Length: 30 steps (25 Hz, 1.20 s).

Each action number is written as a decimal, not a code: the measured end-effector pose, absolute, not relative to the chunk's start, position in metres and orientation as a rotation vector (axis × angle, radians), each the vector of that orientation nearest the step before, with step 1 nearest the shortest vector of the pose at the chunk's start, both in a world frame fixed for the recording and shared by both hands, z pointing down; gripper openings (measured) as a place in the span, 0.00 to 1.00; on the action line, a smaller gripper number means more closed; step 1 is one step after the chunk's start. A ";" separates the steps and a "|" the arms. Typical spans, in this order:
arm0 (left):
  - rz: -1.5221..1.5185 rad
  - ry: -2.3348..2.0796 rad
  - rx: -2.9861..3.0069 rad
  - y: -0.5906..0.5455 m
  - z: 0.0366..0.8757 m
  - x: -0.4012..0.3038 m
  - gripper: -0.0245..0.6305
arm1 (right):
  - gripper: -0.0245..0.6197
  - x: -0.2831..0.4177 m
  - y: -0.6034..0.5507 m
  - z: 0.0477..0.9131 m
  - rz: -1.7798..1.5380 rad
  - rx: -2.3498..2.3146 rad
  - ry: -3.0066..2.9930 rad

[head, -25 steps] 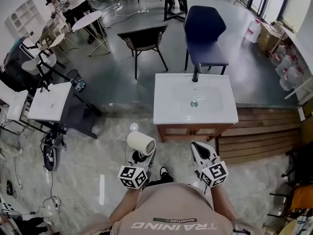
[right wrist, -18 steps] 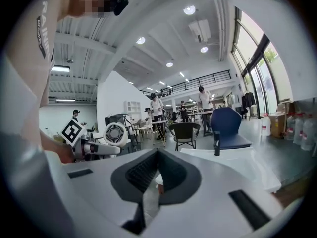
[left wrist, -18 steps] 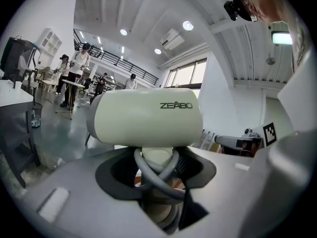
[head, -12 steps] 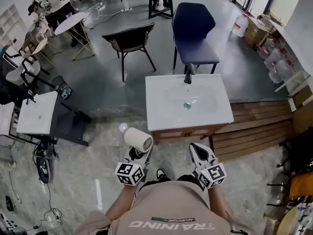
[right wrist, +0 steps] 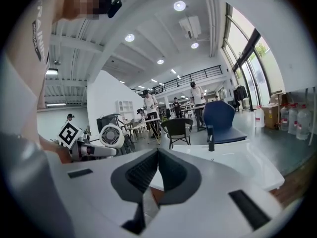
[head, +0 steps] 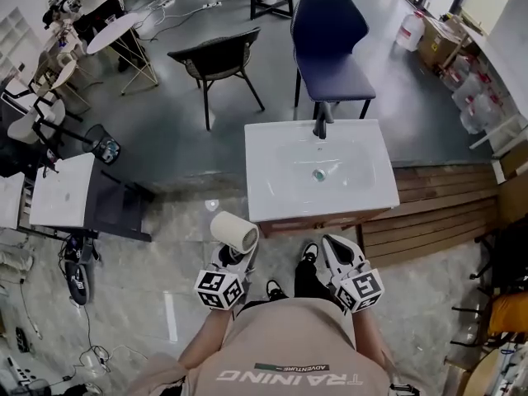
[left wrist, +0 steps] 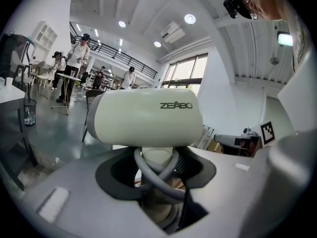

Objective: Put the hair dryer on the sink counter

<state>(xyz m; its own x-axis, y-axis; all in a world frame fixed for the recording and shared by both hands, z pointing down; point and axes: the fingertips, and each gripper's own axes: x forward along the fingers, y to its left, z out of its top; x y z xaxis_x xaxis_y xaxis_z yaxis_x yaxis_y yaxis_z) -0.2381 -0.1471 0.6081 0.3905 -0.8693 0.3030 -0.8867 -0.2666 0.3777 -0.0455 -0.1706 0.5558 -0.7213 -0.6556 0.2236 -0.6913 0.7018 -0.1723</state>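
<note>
The person has stepped in over the last second, so the sink worktop now lies just far of both claws, with a shoe forward between them. The left claw is clamped on the handle of the hair dryer, whose cord is looped round the handle. The barrel sits up just near-left of the worktop's near left corner, not yet over it, and the right claw is closed on nothing. The carry looks nearly done; what's left is reaching over the edge and setting the dryer down.
</note>
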 end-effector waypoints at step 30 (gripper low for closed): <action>0.168 -1.708 1.686 -0.319 0.661 -0.229 0.37 | 0.05 -0.018 -0.407 0.569 0.416 0.723 -2.910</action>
<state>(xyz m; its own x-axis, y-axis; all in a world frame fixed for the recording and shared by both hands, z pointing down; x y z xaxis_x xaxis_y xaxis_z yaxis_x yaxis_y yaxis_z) -0.2295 -0.3194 0.6613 0.1136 -0.8194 0.5619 -0.9132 0.1366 0.3838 -0.0181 -0.4073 0.5687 -0.8798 -0.4421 0.1748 -0.4734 0.8487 -0.2359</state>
